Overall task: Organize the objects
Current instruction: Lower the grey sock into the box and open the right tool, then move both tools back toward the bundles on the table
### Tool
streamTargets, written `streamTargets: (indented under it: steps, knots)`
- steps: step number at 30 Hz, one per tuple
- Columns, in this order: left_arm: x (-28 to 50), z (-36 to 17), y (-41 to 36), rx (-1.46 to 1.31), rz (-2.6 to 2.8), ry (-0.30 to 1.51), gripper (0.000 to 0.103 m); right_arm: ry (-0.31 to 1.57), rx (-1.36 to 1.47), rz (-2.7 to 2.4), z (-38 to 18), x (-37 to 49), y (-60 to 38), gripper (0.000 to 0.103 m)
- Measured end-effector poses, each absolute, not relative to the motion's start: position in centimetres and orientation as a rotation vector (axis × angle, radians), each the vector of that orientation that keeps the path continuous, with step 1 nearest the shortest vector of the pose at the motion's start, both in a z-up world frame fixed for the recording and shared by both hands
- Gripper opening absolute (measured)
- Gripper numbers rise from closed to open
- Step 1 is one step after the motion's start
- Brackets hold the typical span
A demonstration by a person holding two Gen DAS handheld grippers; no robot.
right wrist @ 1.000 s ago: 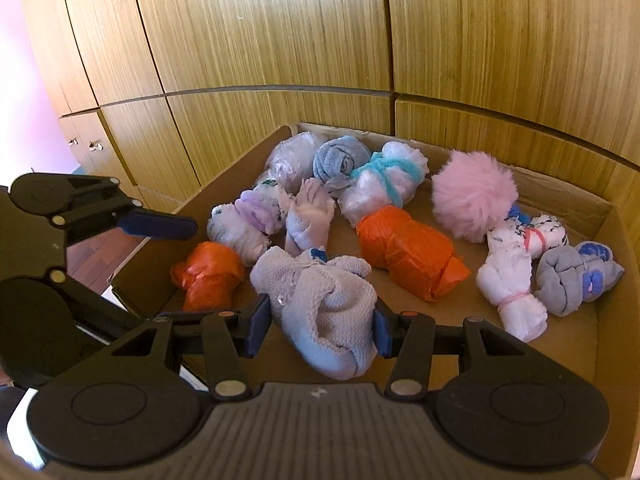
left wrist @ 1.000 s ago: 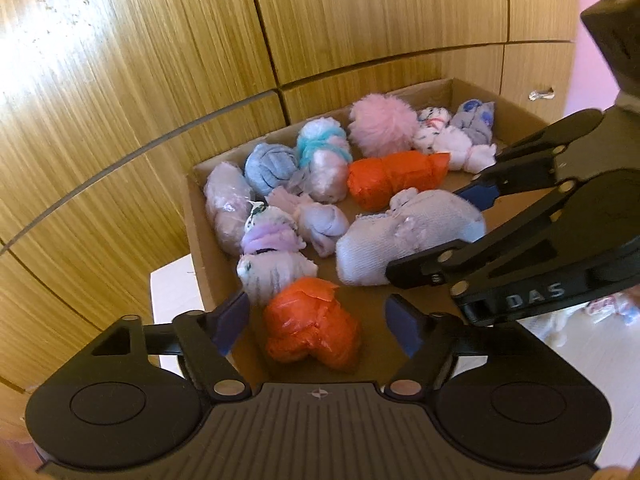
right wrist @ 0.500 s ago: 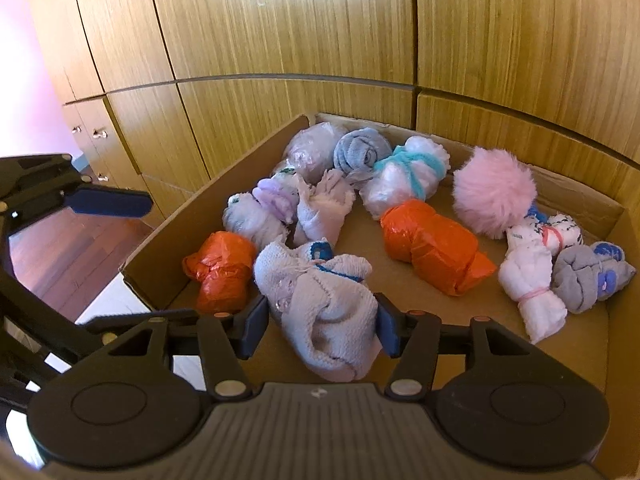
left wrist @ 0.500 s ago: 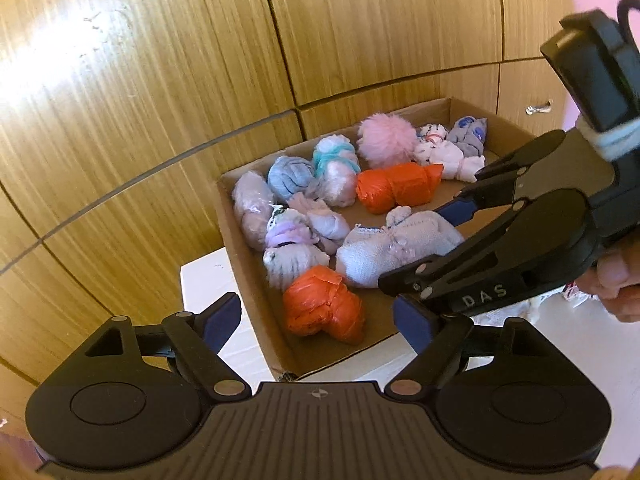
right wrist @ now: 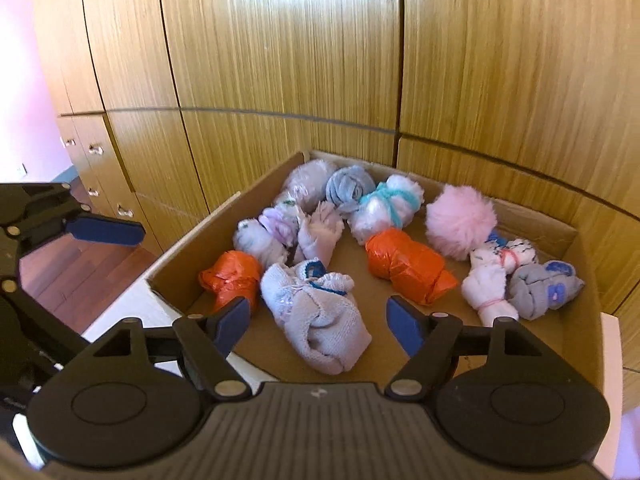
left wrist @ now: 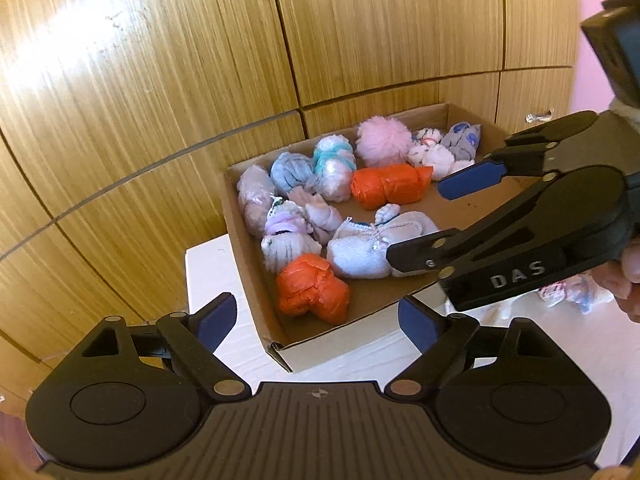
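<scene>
An open cardboard box (left wrist: 256, 300) (right wrist: 580, 320) on a white surface holds several rolled sock bundles. A pale lilac knitted bundle (left wrist: 360, 252) (right wrist: 316, 320) lies near its front wall, with an orange bundle (left wrist: 312, 288) (right wrist: 232, 280) to its left. A second orange bundle (left wrist: 390, 186) (right wrist: 408, 268) and a pink fluffy ball (left wrist: 382, 140) (right wrist: 460, 224) sit further back. My right gripper (right wrist: 320, 322) (left wrist: 432, 220) hovers over the lilac bundle, its jaws opening and its pads clear of the bundle. My left gripper (left wrist: 316, 320) is above the box's front left corner, jaws opening with nothing between them.
Tall wooden cabinet doors (right wrist: 280, 60) stand directly behind the box. The white tabletop (left wrist: 216, 272) shows left of and in front of it. Loose pale socks (left wrist: 572, 296) lie on the table at the right, by a person's hand (left wrist: 630, 272). Wooden floor (right wrist: 80, 280) lies to the left.
My right gripper opened off the lilac bundle, which now lies in the box. Both grippers pulled back and up from the box. The left jaws widened.
</scene>
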State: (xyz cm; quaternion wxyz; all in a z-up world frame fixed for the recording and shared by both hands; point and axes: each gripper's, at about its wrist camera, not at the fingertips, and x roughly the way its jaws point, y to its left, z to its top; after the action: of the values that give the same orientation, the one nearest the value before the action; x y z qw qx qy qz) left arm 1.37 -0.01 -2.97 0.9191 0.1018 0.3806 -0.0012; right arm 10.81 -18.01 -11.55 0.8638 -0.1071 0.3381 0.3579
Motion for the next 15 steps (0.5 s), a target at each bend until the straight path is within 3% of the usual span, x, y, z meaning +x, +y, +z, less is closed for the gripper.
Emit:
streamTargets:
  steps: [15]
  knots:
    - [-2.3, -3.9, -3.5, 0.206, -0.012, 0.736, 0.095, 0.538, -0.113, 0.63, -10.5, 2.6, -24.7, 0.077]
